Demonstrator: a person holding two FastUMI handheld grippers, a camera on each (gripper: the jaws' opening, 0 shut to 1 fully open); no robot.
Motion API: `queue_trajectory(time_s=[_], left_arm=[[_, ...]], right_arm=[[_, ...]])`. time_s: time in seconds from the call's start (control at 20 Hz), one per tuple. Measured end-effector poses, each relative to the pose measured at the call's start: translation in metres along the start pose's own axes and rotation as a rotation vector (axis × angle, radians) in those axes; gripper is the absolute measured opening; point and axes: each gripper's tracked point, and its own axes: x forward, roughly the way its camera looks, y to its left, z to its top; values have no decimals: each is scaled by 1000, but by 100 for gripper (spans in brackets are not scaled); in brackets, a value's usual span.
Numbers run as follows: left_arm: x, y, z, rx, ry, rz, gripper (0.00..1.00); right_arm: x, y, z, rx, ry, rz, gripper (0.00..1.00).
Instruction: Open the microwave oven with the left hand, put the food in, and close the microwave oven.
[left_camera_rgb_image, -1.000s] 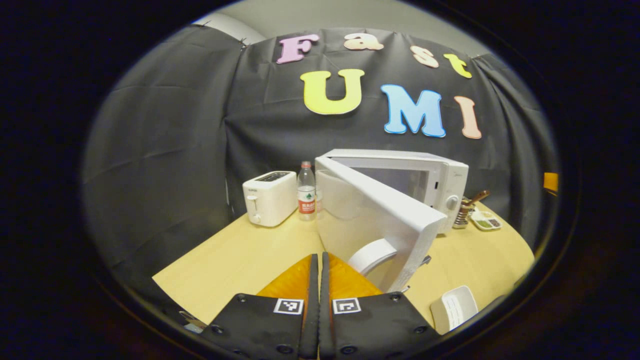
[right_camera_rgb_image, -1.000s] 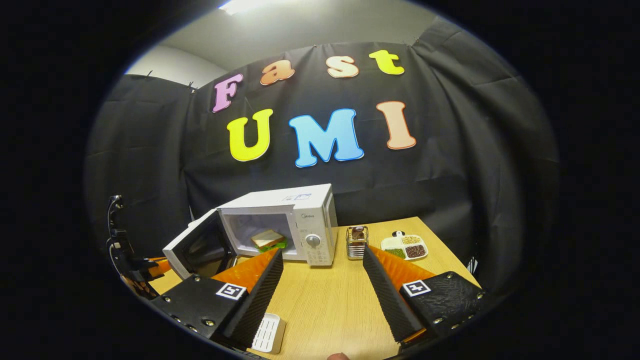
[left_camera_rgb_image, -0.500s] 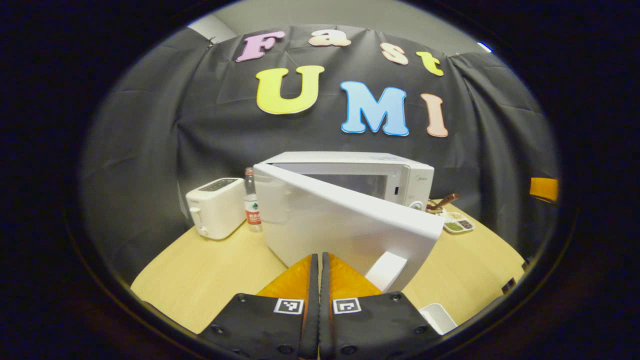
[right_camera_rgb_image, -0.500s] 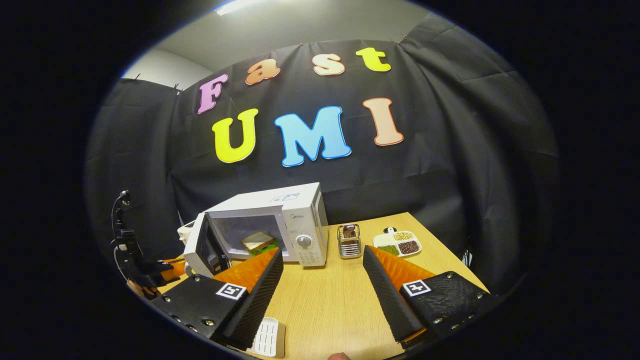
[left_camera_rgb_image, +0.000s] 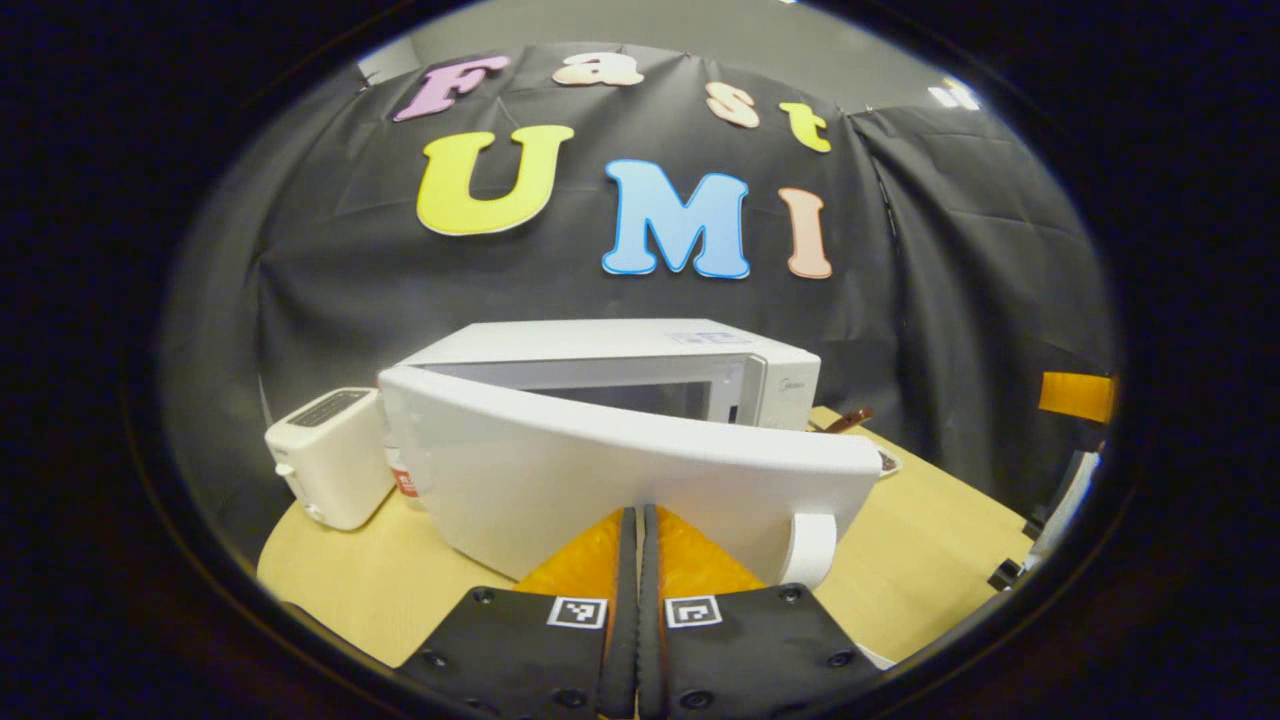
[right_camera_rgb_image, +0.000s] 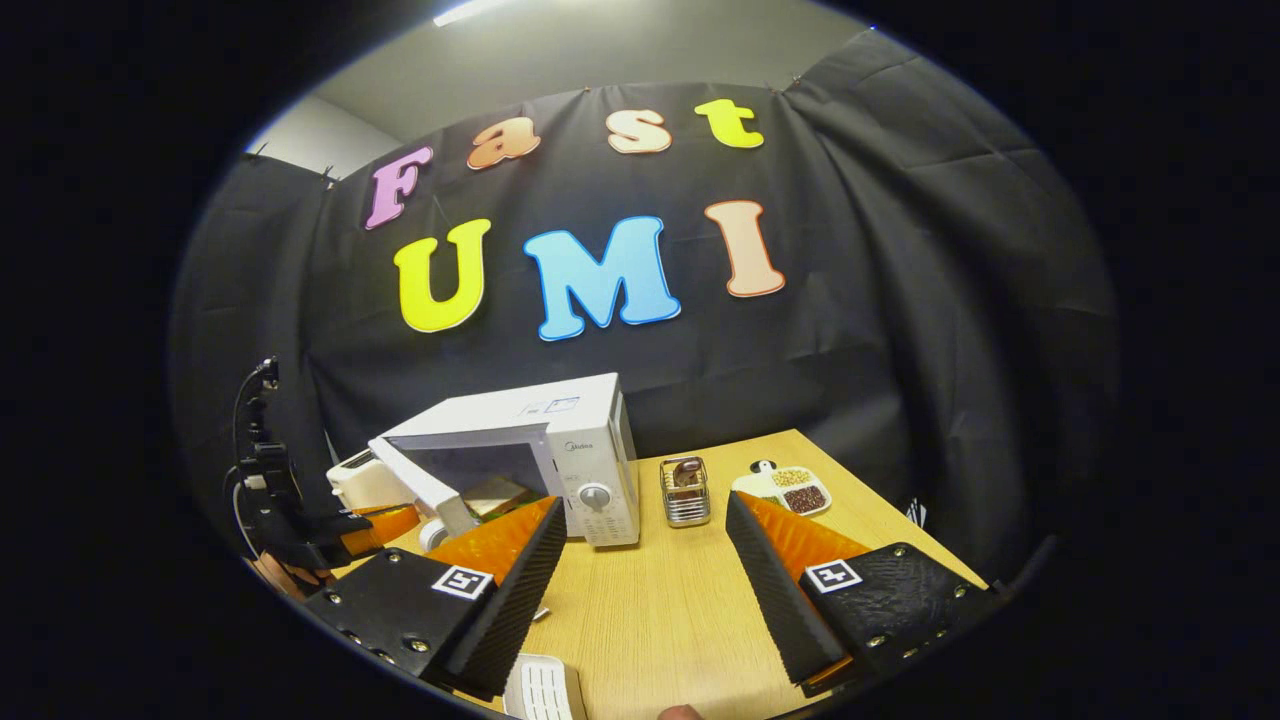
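Light wood desk (right_camera_rgb_image: 660, 610), black cloth behind. Sandwich (right_camera_rgb_image: 497, 493) already inside microwave (right_camera_rgb_image: 560, 450). Door (left_camera_rgb_image: 620, 480) part-closed, left hand-held gripper (left_camera_rgb_image: 640, 545) pressed together against it; right hand-held gripper (right_camera_rgb_image: 645, 560) spread apart, empty. Left: latch door.

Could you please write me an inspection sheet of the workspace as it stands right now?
Surface: wooden table, bare in the middle.
Job's things: microwave with its door partly open; sandwich inside.
Clutter: toaster and a bottle left of the microwave; wire basket and divided dish to its right; white ridged item at the near edge.
Grippers: left claw shut, tips against the door's outer face; right claw open, holding nothing, above the table.
Cables: black cable on the left gripper's rig.
Surroundings: black cloth wall, grey ceiling above.
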Motion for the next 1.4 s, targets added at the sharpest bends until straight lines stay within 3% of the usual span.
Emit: queue_trajectory(time_s=[0.05,0.25,0.55,0.65,0.8,1.15,1.2,1.25,1.35,1.4], left_arm=[[10,-5,2,6,2,-20,11],[45,-10,3,27,9,-62,7],[92,0,7,35,21,-55,4],[100,3,9,36,17,-52,7],[112,5,13,34,14,-47,5],[124,4,13,-20,9,-48,7],[125,5,13,-18,5,-45,11],[130,8,15,-6,-1,-26,7],[132,-3,13,-25,27,-49,12],[133,-2,13,-1,32,-40,7]], right_arm=[[0,-2,0,5,2,-19,98],[0,-7,0,7,5,-71,98],[-3,-22,-5,5,21,-150,98],[-5,-25,-8,-1,30,-170,98],[-5,-25,-11,-7,35,-182,98],[-5,-24,-11,-16,40,-185,98],[-6,-24,-9,-18,36,-184,98],[-6,-23,-8,-18,36,-181,98],[-8,-20,-9,-20,40,-173,98],[-9,-19,-9,-20,38,-170,98]])
